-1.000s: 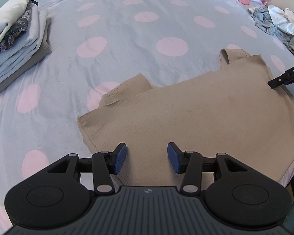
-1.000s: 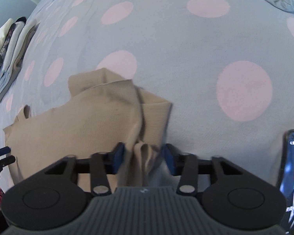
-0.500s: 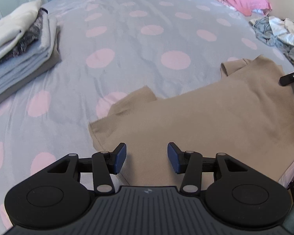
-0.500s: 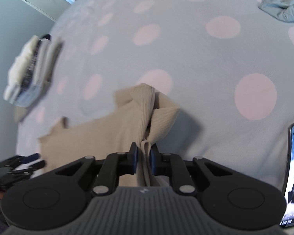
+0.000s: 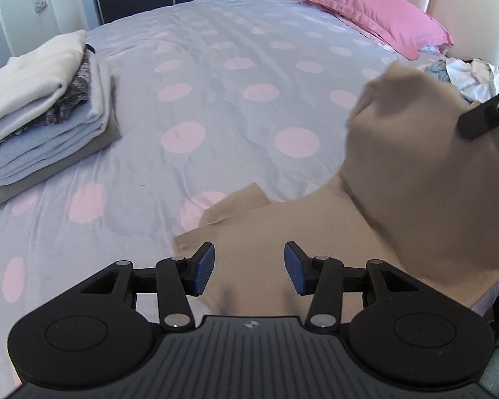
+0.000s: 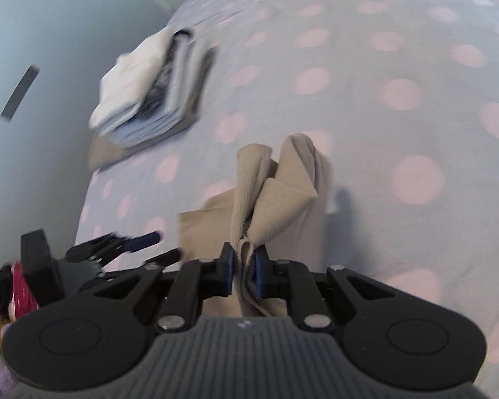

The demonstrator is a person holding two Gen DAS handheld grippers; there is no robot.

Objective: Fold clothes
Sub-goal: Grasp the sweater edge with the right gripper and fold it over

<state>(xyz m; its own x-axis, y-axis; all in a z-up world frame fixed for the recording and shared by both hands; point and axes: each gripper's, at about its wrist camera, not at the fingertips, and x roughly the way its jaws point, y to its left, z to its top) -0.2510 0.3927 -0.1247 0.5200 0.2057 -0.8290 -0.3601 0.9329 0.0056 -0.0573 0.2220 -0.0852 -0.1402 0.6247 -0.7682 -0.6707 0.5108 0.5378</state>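
Observation:
A beige knit top [image 5: 399,206] lies at the near right of the bed, its right side lifted off the sheet. My right gripper [image 6: 242,266] is shut on a bunched edge of the beige top [image 6: 276,193] and holds it up, folds hanging ahead of the jaws. My left gripper [image 5: 248,267] is open and empty, hovering over the top's near left part. The right gripper shows in the left wrist view [image 5: 485,113] at the far right, against the raised cloth. The left gripper shows in the right wrist view [image 6: 129,246] at the lower left.
A stack of folded clothes [image 5: 40,106] sits at the bed's left side, also in the right wrist view [image 6: 156,89]. A pink pillow [image 5: 372,13] and a pile of unfolded laundry [image 5: 465,73] lie at the far right. The grey spotted sheet [image 5: 216,99] covers the bed.
My right gripper closed on the top's edge and lifted it, raising the right side off the bed. My left gripper stayed open and rose and drew back a little.

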